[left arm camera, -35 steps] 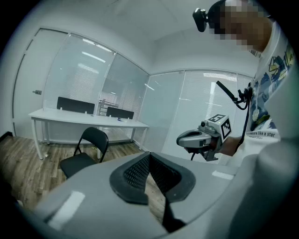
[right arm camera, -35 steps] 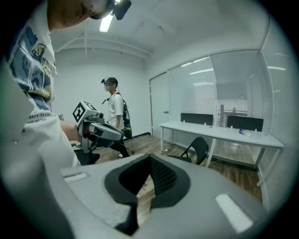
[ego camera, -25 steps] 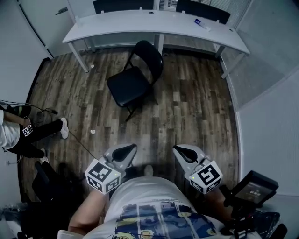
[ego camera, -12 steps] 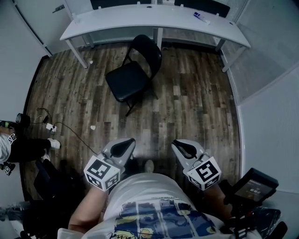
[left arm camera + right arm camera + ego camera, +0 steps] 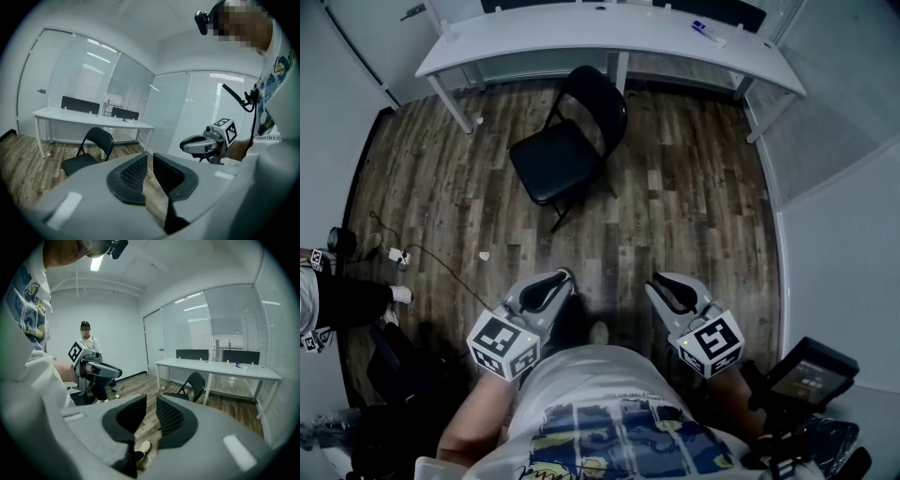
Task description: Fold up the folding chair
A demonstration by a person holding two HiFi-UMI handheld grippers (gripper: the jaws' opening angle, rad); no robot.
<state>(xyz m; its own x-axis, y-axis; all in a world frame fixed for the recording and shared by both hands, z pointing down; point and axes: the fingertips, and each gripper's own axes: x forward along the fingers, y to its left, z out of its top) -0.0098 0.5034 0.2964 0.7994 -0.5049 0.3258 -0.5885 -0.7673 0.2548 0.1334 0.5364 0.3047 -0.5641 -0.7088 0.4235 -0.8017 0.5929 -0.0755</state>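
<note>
The black folding chair stands unfolded on the wood floor in front of the white desk, and shows in the left gripper view and the right gripper view. Both grippers are held close to my body, well short of the chair. My left gripper has just been opening; a narrow gap shows between its pads and nothing is in it. The right gripper has just been opening too, and its ribbed pads stand a little wider apart, empty.
A long white desk runs along the far wall with a small item on it. Another person is at the left edge, near cables on the floor. A screen device sits at lower right. Glass walls enclose the room.
Both grippers have edged slightly forward toward the chair. The person at the left has drawn away toward the frame edge. The chair has not moved.
</note>
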